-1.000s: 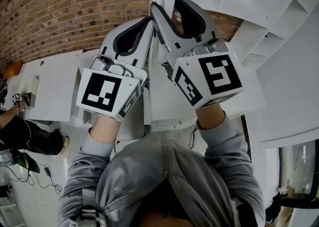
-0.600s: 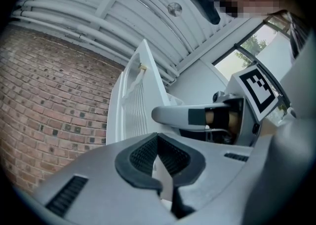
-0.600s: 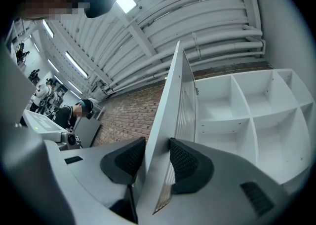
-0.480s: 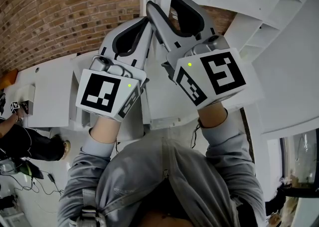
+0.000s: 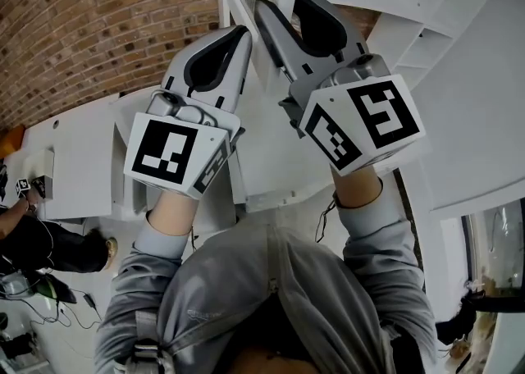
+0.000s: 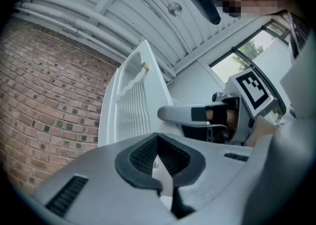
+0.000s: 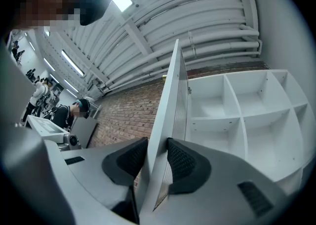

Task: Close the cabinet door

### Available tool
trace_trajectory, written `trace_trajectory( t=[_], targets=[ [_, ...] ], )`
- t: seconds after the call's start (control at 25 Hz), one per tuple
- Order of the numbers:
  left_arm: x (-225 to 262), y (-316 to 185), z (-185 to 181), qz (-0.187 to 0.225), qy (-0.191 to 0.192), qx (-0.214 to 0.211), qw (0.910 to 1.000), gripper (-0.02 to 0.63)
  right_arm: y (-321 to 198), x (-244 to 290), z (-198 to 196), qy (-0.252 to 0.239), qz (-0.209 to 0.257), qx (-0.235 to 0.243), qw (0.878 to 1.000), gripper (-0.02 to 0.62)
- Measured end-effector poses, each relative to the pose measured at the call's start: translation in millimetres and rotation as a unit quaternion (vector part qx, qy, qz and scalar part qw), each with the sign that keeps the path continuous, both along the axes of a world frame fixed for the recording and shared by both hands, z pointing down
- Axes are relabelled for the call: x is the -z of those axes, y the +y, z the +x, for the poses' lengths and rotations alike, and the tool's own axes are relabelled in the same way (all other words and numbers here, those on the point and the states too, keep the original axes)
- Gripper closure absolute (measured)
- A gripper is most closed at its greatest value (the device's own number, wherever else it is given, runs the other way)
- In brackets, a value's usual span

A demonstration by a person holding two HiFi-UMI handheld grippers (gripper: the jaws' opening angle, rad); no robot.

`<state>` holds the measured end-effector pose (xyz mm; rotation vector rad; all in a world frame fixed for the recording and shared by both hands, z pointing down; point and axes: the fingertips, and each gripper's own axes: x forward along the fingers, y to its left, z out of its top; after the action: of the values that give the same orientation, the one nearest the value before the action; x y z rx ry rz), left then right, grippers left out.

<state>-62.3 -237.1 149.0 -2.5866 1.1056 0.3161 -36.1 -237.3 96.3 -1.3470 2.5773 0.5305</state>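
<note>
Cabinet door (image 7: 167, 105) stands clamped in the right tongs (image 7: 157, 146), jaws just closing.

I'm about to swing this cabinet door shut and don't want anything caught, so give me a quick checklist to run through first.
1. Right gripper on the cabinet door: ok. Its jaws have just been closing; the door's edge is between them and the pads lie against both faces.
2. Left gripper out of the closing gap: ok. It is shut, empty, on the door's outer side, away from the shelves.
3. Cabinet compartments free of anything sticking out: ok. Those in view are bare.
4. Door shut: not ok. It stands open.
5. Hinges move freely: cannot tell.
</note>
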Motion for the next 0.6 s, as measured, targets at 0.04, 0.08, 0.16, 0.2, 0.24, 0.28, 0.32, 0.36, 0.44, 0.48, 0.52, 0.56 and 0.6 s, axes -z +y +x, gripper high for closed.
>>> trace_trajectory(
  t=[0.04,0.08,0.16,0.2,0.24,0.28,0.32,0.36,0.44,0.48,0.52,0.56,0.6],
  targets=[
    [-0.4,-0.2,1.8,-0.001,0.0,-0.002,1.0,0.6,-0.7,-0.1,3.6,-0.001,-0.002,-0.003,1.0,0.457],
    [-1.0,-0.2,4.0,-0.001,-0.001,-0.005,1.0,0.6,-1.3,-0.2,7.4,-0.002,-0.003,-0.007,1.0,0.46],
    [-2.3,0.8,8.4,-0.003,-0.003,-0.012,0.9999,0.6,-1.6,-0.4,14.8,-0.005,-0.007,-0.016,1.0,0.468],
    [-2.9,1.8,10.3,-0.004,-0.004,-0.016,0.9999,0.6,-1.6,-0.3,18.1,-0.006,-0.009,-0.019,1.0,0.469],
    [-3.4,2.8,11.7,-0.005,-0.005,-0.019,0.9998,0.6,-1.7,-0.1,20.8,-0.008,-0.012,-0.022,1.0,0.472],
    [-3.8,3.7,12.9,-0.006,-0.006,-0.023,0.9997,0.6,-2.0,0.2,23.3,-0.009,-0.014,-0.025,1.0,0.475],
    [-4.4,4.0,14.2,-0.007,-0.008,-0.026,0.9996,0.6,-2.9,0.3,25.9,-0.01,-0.017,-0.027,0.999,0.477],
    [-5.3,3.7,15.8,-0.008,-0.009,-0.029,0.9995,0.6,-4.4,0.0,29.0,-0.012,-0.018,-0.029,0.999,0.48],
    [-7.6,2.1,19.9,-0.01,-0.013,-0.033,0.9993,0.6,-8.1,-0.9,37.1,-0.016,-0.022,-0.034,0.999,0.485],
    [-8.9,1.3,22.0,-0.01,-0.015,-0.034,0.9992,0.6,-9.9,-1.1,41.6,-0.02,-0.022,-0.036,0.999,0.488],
    [-10.4,0.4,24.2,-0.011,-0.017,-0.036,0.9991,0.6,-11.8,-1.2,46.2,-0.023,-0.022,-0.036,0.999,0.489],
    [-12.4,-0.7,26.4,-0.013,-0.018,-0.038,0.999,0.6,-13.9,-1.6,50.7,-0.027,-0.023,-0.037,0.999,0.492],
    [-14.4,-1.8,28.4,-0.014,-0.019,-0.04,0.9989,0.6,-16.0,-2.2,55.1,-0.029,-0.024,-0.038,0.999,0.495]
  ],
)
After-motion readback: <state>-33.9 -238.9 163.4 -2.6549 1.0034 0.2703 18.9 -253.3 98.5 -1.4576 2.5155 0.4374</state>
